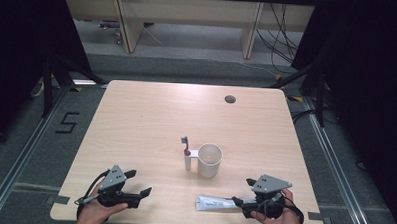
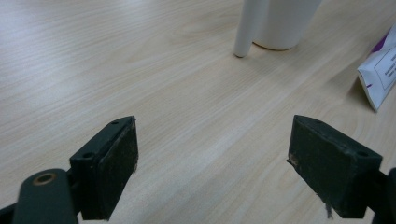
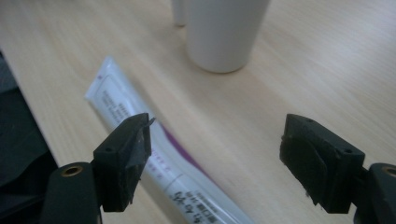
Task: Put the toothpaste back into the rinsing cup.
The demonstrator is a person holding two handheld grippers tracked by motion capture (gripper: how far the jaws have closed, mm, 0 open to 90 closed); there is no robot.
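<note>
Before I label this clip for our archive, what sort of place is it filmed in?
Probably a lab or studio recording bay, not a home: a lone wooden table stands on grey carpet between black curtains, a floor marking reading 5 lies beside it, and loose cables trail under desks behind.

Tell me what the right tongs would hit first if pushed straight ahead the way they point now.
Probably the white cup: it stands ahead between the open right tongs. The toothpaste tube lies low by the left jaw and might be brushed; depth is unclear.

The high view looks forward and down on the pale wooden worktop. Both gripper views skim it closely, sharing the white plastic cup toward twelve o'clock.
</note>
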